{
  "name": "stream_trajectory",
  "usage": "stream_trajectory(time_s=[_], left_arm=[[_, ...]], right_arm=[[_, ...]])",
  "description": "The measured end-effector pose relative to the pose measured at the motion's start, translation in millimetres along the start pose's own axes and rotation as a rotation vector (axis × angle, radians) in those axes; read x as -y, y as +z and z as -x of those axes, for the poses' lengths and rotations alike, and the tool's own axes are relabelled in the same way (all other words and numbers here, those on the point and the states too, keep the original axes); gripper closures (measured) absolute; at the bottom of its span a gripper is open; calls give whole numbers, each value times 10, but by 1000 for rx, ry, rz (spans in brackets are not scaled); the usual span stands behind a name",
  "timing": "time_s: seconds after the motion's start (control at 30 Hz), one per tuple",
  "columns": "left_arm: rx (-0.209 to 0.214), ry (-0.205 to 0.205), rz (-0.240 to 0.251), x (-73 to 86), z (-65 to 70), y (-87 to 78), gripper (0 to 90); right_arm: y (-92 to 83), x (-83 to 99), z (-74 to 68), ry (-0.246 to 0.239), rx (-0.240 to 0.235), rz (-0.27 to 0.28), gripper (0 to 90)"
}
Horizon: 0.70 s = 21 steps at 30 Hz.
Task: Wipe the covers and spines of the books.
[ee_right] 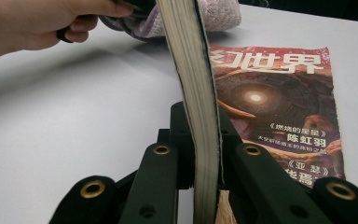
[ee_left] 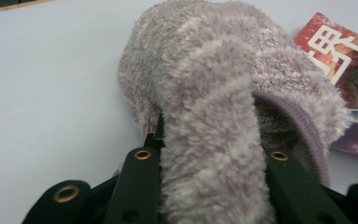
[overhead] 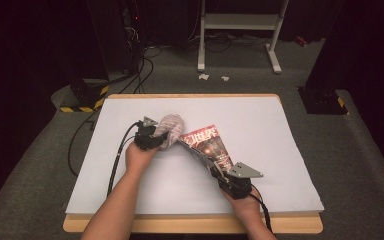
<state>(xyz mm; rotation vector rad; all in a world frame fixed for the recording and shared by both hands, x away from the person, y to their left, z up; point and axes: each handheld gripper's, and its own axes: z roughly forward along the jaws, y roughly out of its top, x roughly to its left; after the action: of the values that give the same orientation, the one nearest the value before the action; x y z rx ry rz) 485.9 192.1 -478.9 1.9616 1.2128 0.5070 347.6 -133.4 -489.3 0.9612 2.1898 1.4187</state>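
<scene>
Jaws of both grippers are clamped: right gripper (ee_right: 200, 154) pinches the thick page block of a magazine (ee_right: 279, 102), left gripper (ee_left: 209, 158) squeezes a fold of a fluffy lilac-grey sock (ee_left: 223, 84).

Near edge, high view: two forearms come in from the bottom. Right hand (overhead: 245, 202) sits near the front edge of the tabletop (overhead: 290, 150), right gripper (overhead: 219, 172) pointing up-left, grey plate on top. It holds the magazine (overhead: 211, 145) with the pages raised on edge and the cover lying flat to their right.

Farther in: left hand (overhead: 139, 157) reaches to mid-tabletop, left gripper (overhead: 161, 136) pointing right, cable trailing back along the forearm. Sock (overhead: 172, 127) sits at its tip, just beside the magazine's far corner; touching or not, cannot tell.

Count: two grippers, two hands, one sock, one magazine, one white tabletop.

Left gripper view gives the sock's ribbed cuff and open mouth, plus a corner of the red cover (ee_left: 340, 51) behind it. Right gripper view gives the page edges close up, the cover art with white characters, and at top left the left hand (ee_right: 37, 23) with the sock (ee_right: 214, 14). High view adds a grey carpet floor (overhead: 360, 150) around the tabletop, and a white frame stand (overhead: 240, 25) and cables at the back.
</scene>
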Motion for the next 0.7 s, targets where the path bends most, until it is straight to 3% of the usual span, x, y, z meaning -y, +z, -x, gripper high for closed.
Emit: stream_trajectory(time_s=[0.2,0.33,0.4,0.47,0.7], left_arm=[[34,50,48,-46,193,-147,697],[95,103,80,-84,474,-291,697],[73,133,88,-89,656,-357,697],[49,131,96,-79,763,-421,698],[71,97,119,-27,735,-539,697]], right_arm=[[-7,-7,12,7,-3,6,838],[-6,-16,-11,4,5,5,838],[-7,-14,-14,2,7,4,838],[-28,-11,-6,3,9,9,838],[-106,-10,39,-3,1,26,838]])
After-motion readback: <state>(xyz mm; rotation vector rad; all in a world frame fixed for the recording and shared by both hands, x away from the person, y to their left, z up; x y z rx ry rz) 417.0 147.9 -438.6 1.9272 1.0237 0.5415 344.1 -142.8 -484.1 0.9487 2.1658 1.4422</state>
